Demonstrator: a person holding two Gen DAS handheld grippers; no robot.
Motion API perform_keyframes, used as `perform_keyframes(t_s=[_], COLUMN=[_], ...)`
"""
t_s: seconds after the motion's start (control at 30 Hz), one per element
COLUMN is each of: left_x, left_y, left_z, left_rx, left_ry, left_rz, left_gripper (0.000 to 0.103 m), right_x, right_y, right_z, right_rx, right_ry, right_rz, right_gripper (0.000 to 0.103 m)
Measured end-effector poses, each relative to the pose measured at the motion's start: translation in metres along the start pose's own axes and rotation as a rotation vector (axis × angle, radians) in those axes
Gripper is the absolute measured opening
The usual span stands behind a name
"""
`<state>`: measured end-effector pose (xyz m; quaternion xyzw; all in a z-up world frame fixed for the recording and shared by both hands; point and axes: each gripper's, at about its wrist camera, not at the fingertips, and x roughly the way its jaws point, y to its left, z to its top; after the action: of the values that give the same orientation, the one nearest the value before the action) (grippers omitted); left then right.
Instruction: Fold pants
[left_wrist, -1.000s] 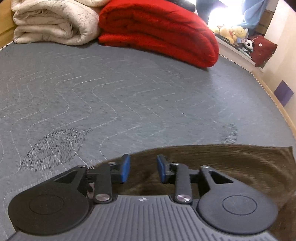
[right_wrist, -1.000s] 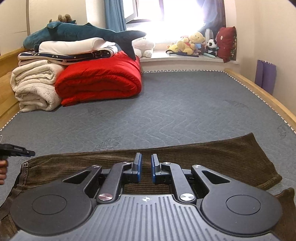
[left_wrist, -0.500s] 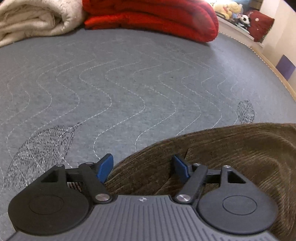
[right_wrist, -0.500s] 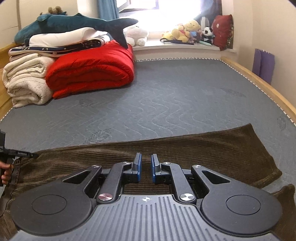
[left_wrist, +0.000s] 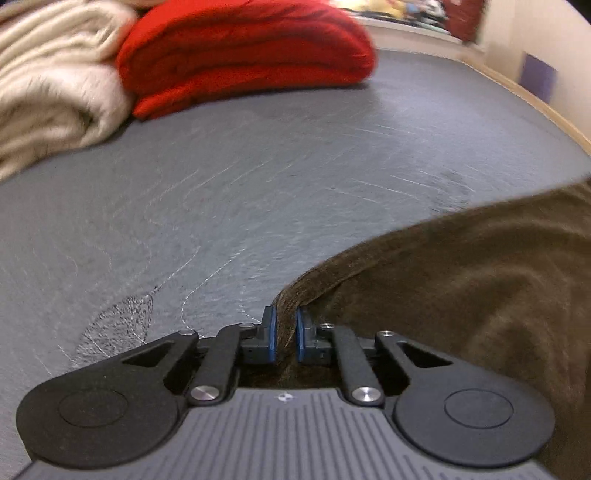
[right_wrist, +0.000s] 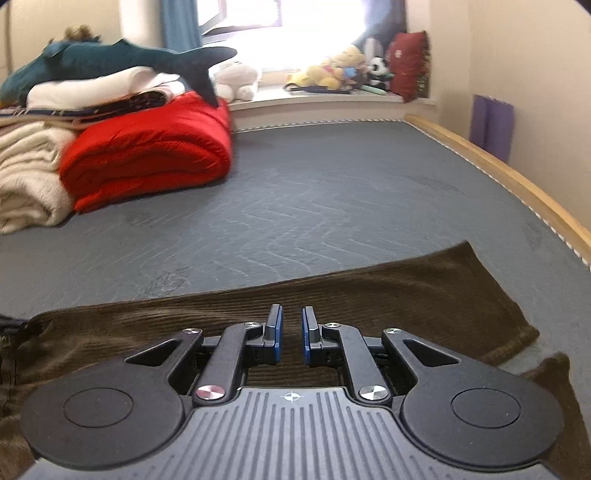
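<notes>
Half the pants (left_wrist: 461, 288) motion-blurred.

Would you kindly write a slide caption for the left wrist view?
Left gripper pinches a fold of brown corduroy pants on the grey mattress, red blanket behind.

You see brown ribbed pants (right_wrist: 369, 295) on a grey wave-stitched mattress (right_wrist: 332, 206), a red blanket (right_wrist: 147, 155), and blue-padded black claws.

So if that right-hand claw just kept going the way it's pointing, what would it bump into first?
Most likely the brown pants lying just beyond the right gripper, which tilts down toward them. Past them is bare grey mattress. Depth is hard to judge here.
</notes>
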<state>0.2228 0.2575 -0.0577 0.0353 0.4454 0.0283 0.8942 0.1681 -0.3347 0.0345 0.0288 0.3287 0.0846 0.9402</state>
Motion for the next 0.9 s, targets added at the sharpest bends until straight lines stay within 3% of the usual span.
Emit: perform_keyframes(t_s=[0.1,0.27,0.43,0.57,0.63,0.77,0.9], left_x=[-0.037,-0.124,-0.190,-0.173,-0.166,-0.151,-0.147], left_y=[-0.023,-0.046,-0.085,-0.126,-0.139,-0.134,-0.125], left_z=[-0.006,-0.037,-0.104,-0.168,-0.180,-0.170,-0.154], left_rx=[0.168,0.266,0.383,0.590,0.680,0.639,0.581], left_ry=[-0.010,-0.045,-0.018,0.120,0.133,0.157,0.147], left_rz=[0.000,-0.056,-0.133,-0.069,-0.043,-0.052,-0.037], left_gripper=[0.010,0.009,0.009,0.009,0.009,0.009,0.009], right_x=[-0.006,-0.016,-0.031,-0.039,-0.041,-0.038,-0.016], right_y=[-0.009,-0.023,-0.044,-0.075,-0.096,-0.131,-0.155], right_z=[-0.004,-0.008,-0.015,-0.021,-0.023,-0.031,-0.039], right_rx=[0.052,0.135,0.237,0.371,0.456,0.624,0.693], right_ry=[-0.011,-0.016,-0.021,-0.010,-0.010,-0.014,0.020], right_rz=[0.017,0.009,-0.001,-0.008,-0.034,-0.102,-0.159], right_gripper=[0.010,0.010,0.010,0.011,0.011,0.012,0.012])
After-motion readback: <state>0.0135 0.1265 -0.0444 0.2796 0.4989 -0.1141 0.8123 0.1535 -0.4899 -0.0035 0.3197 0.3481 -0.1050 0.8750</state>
